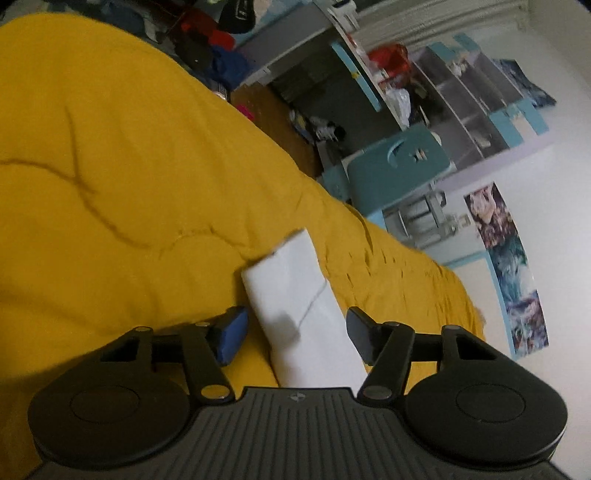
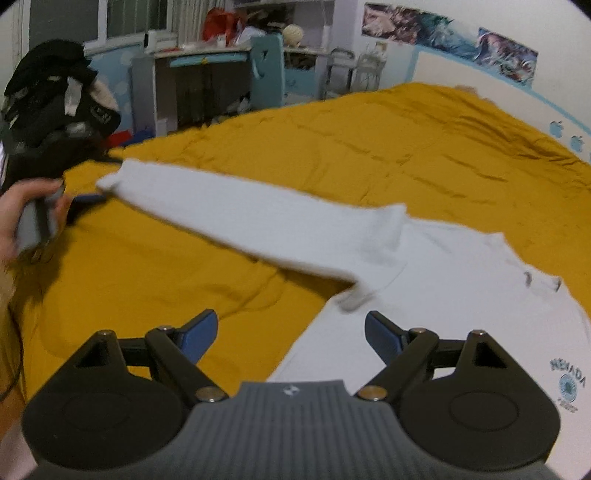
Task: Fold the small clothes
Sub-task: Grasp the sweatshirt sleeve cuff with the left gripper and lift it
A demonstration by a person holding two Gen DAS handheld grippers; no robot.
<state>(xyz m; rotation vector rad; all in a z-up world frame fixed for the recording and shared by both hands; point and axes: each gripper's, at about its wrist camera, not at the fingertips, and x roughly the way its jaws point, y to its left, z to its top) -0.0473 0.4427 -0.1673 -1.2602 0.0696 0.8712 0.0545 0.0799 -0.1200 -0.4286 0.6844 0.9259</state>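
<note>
A big mustard-yellow quilt fills the bed, creased and rumpled, and on it lies the white long-sleeved shirt, spread flat near the right-hand side of the right wrist view. There is a small round blue print on its chest with lettering that reads something like "NEVADA". One sleeve stretches out away from the body toward the far left, blurred, its cuff right at the blue tip of the left gripper; whether it touches the cuff is too smeared to tell. A bare hand wraps the grey handle of that tool.

From the left wrist view, the left gripper has its jaws apart, and the white sleeve runs between them over the quilt, not pinched.

The right gripper hovers low over the shirt's lower edge, jaws wide apart, nothing in them; yellow quilt shows under the left finger, white cloth under the right.

Beyond the bed stand a blue-and-grey desk, a dark heap of clothes and a strip of posters on the wall.
</note>
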